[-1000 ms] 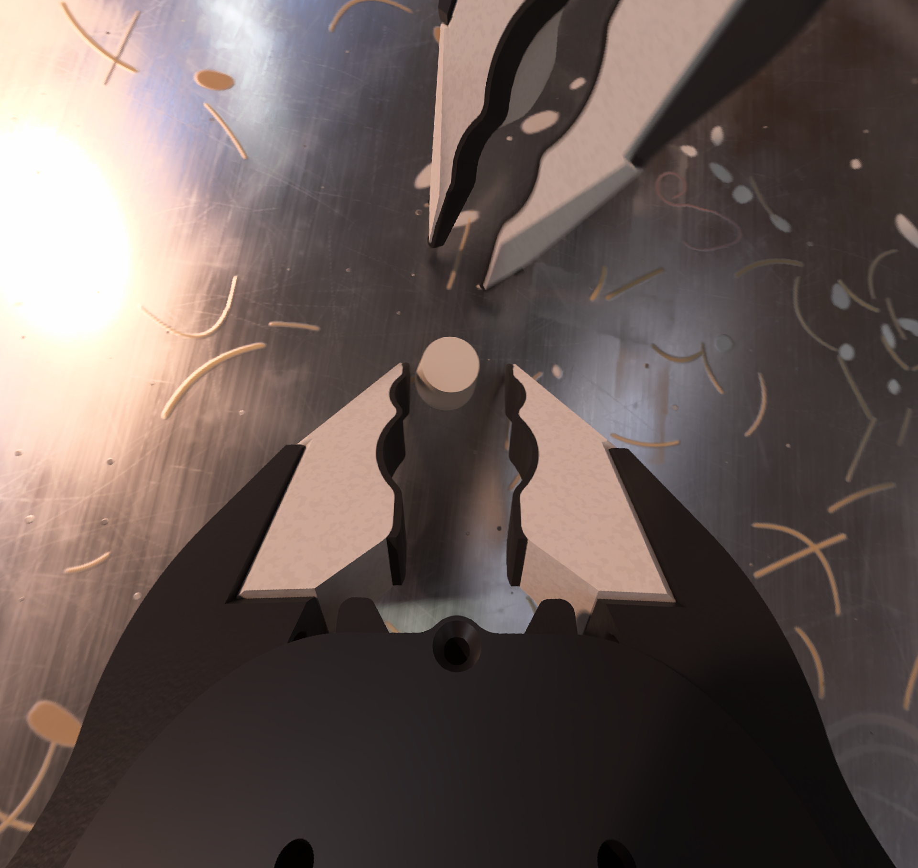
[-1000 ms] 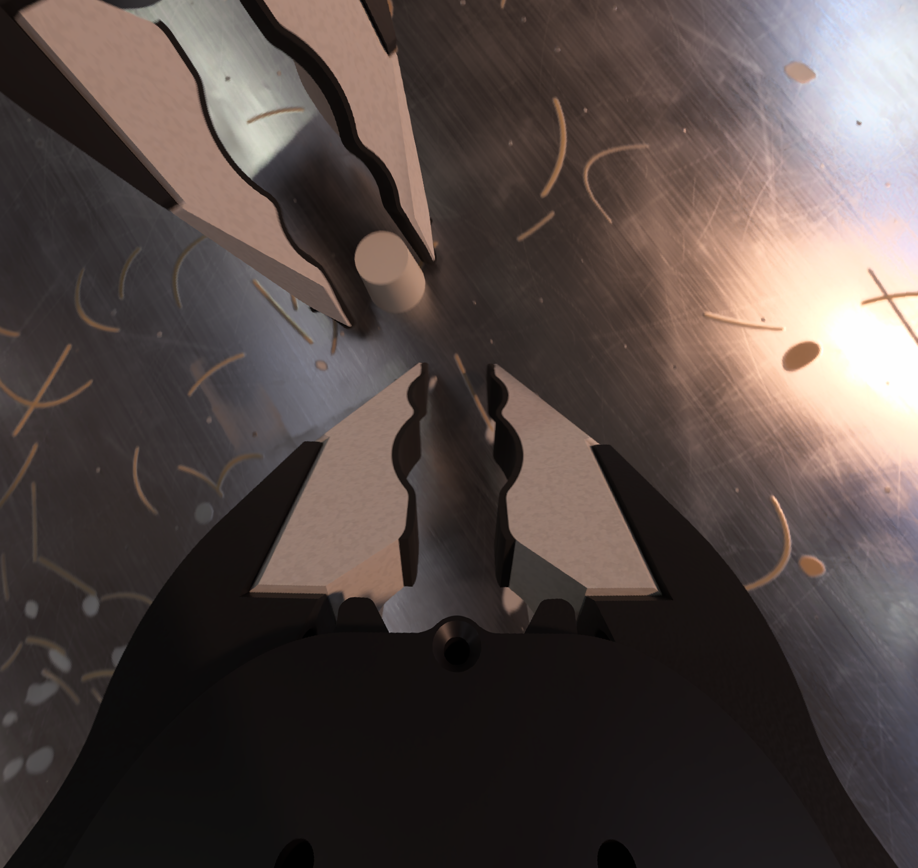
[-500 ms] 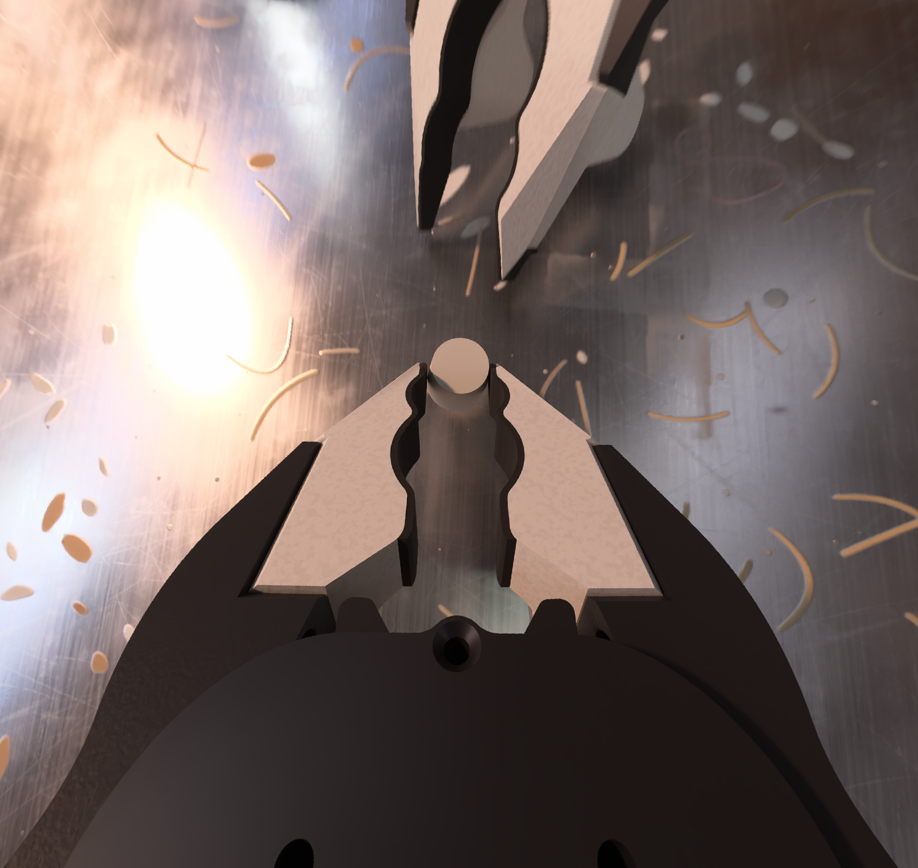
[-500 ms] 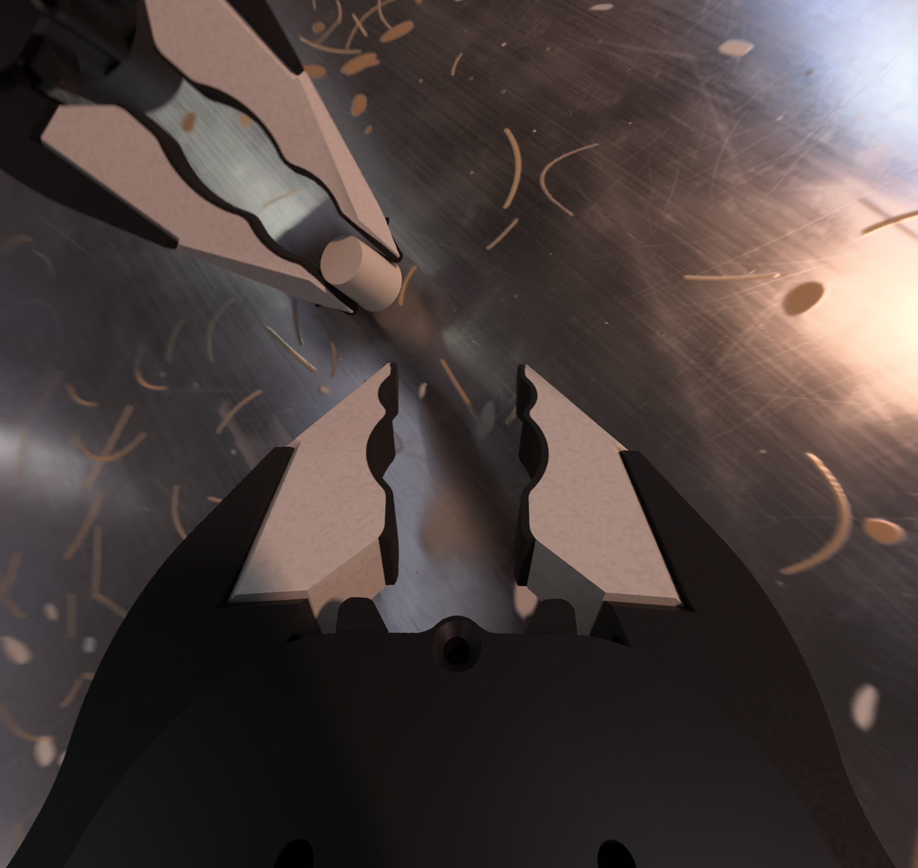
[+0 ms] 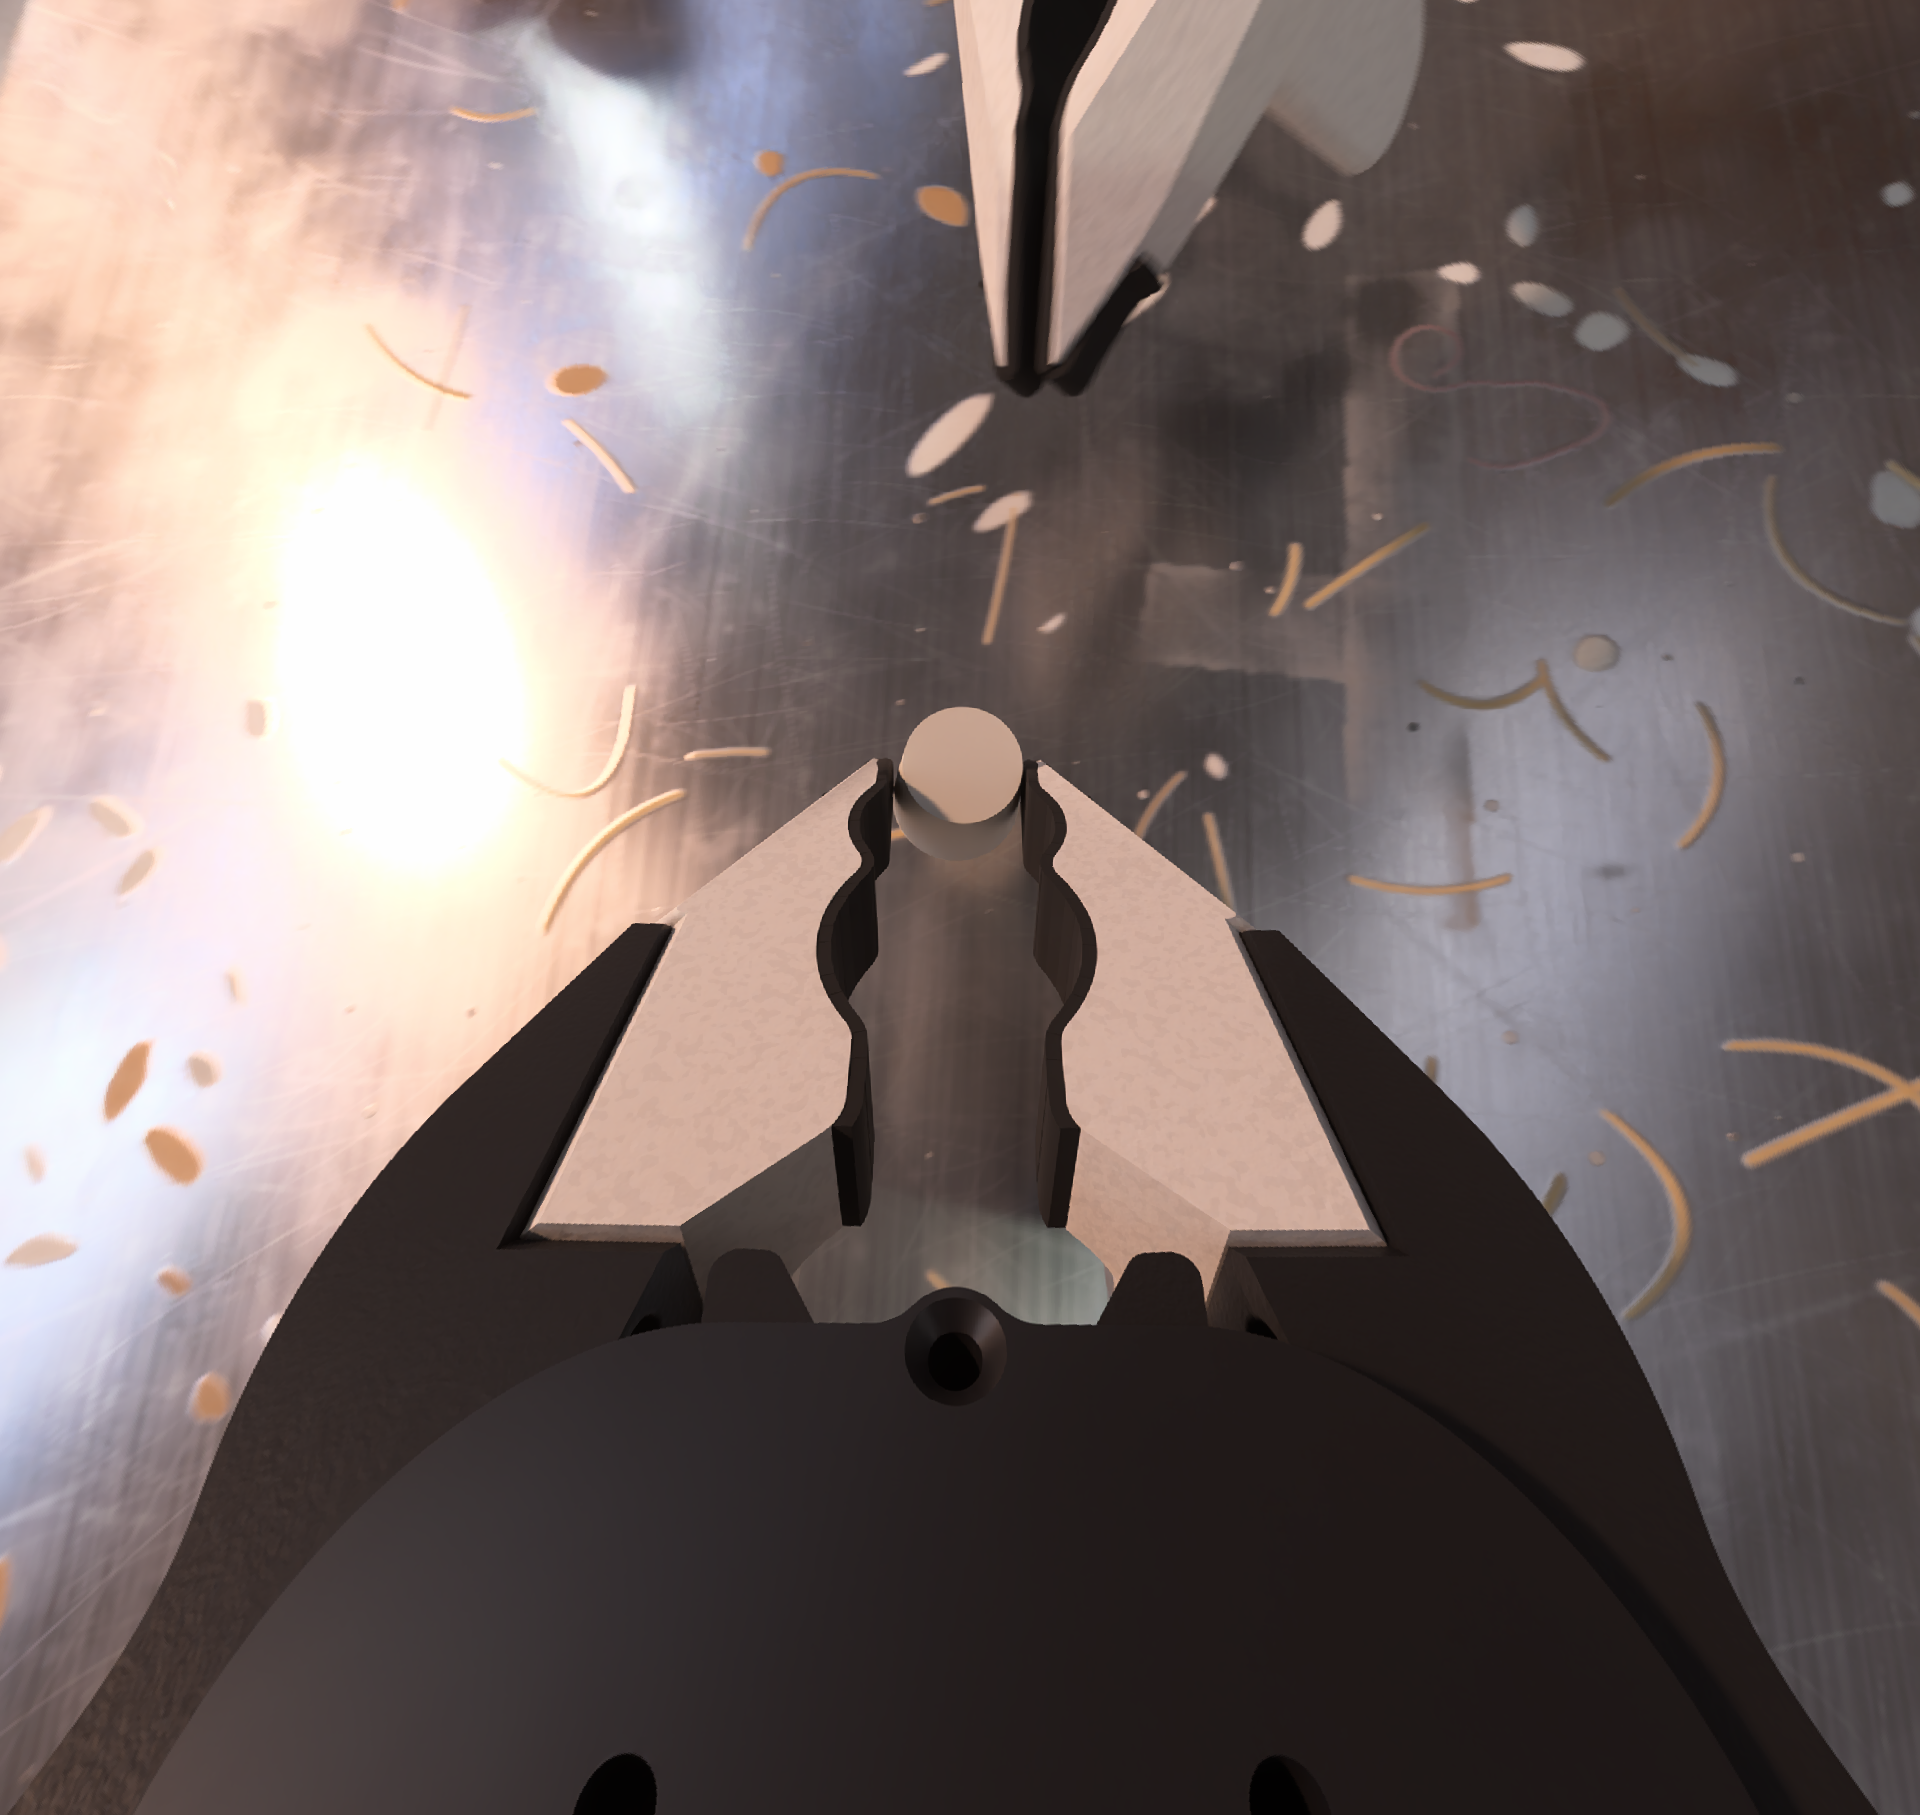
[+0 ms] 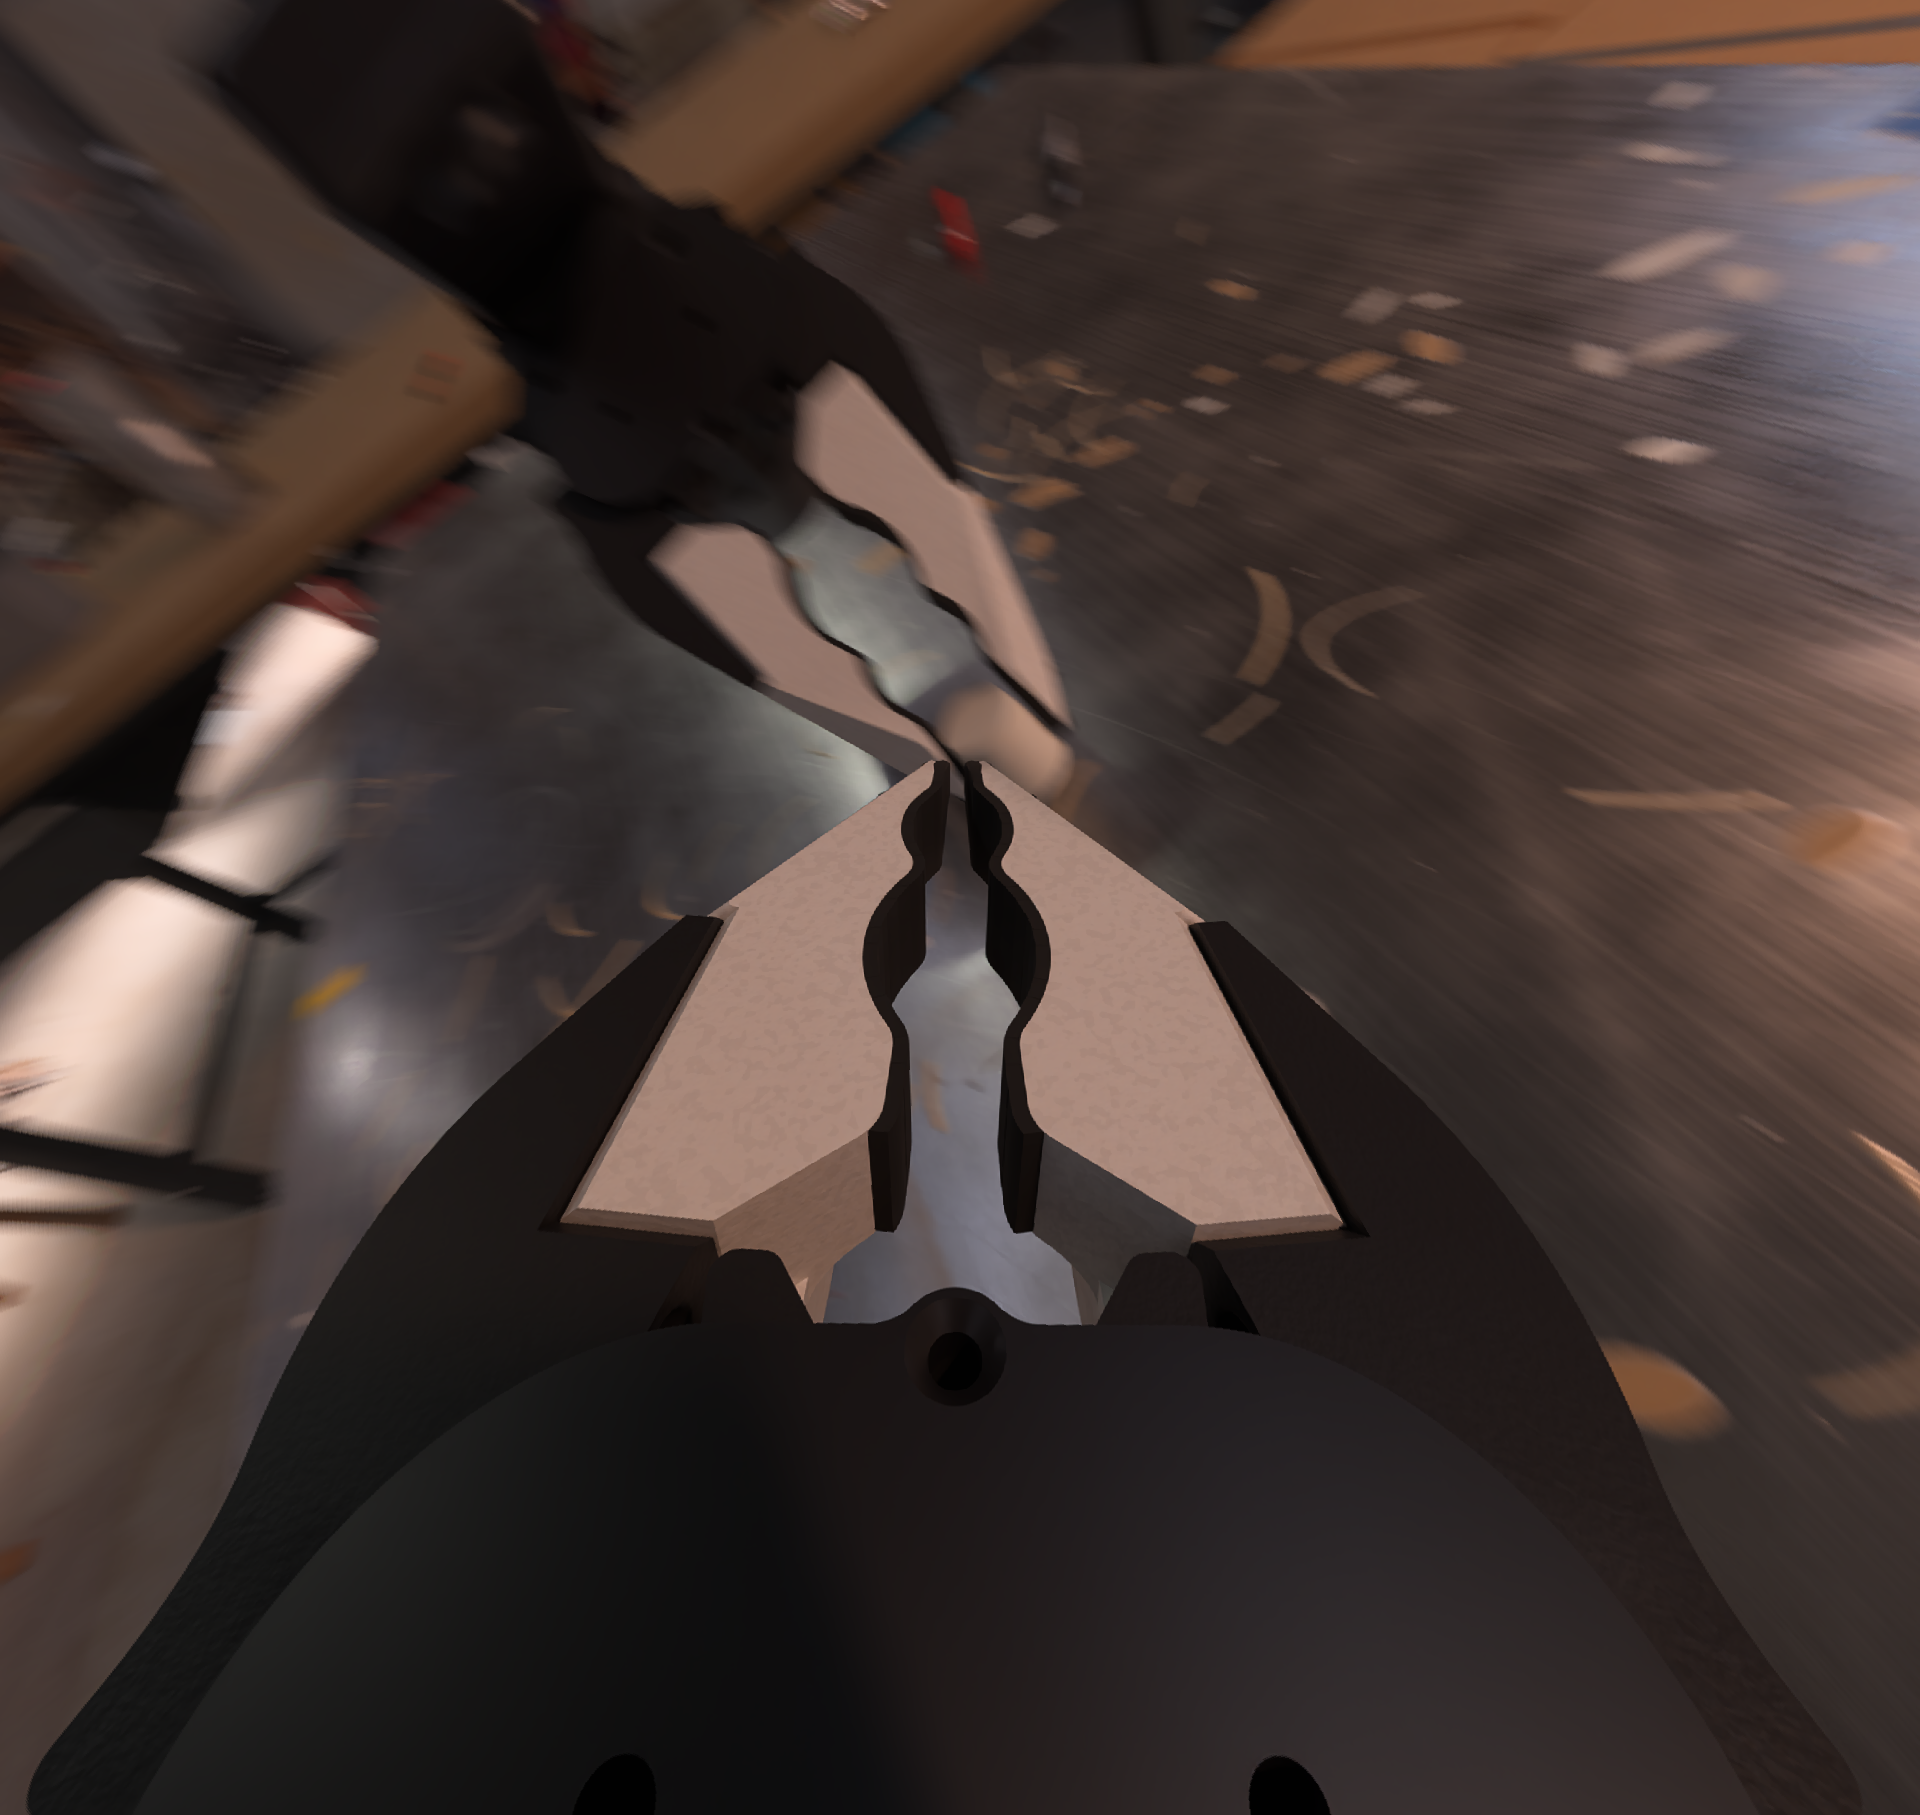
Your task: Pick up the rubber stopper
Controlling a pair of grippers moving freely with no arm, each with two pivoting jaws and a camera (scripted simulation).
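Note:
The rubber stopper [image 5: 958, 778] is a small pale tan cylinder. My left gripper [image 5: 958, 773] is shut on it at the fingertips and holds it above the scratched metal table [image 5: 1558, 830]. My right gripper [image 6: 958, 773] is shut and empty; it shows in the left wrist view [image 5: 1044, 378] as a closed pair of fingers farther ahead, tips down. In the blurred right wrist view the left gripper [image 6: 997, 726] lies just beyond my right fingertips, with the stopper [image 6: 1023, 737] at its tips.
The metal table bears tan flecks and curved scratch marks [image 5: 613, 830] and a bright glare patch [image 5: 395, 664] at the left. In the right wrist view, cardboard boxes [image 6: 831, 72] and clutter stand past the table's far edge.
My left gripper closed on the stopper and lifted it. My right gripper opened briefly, then shut, tilted up and pulled back; its view is now motion-blurred.

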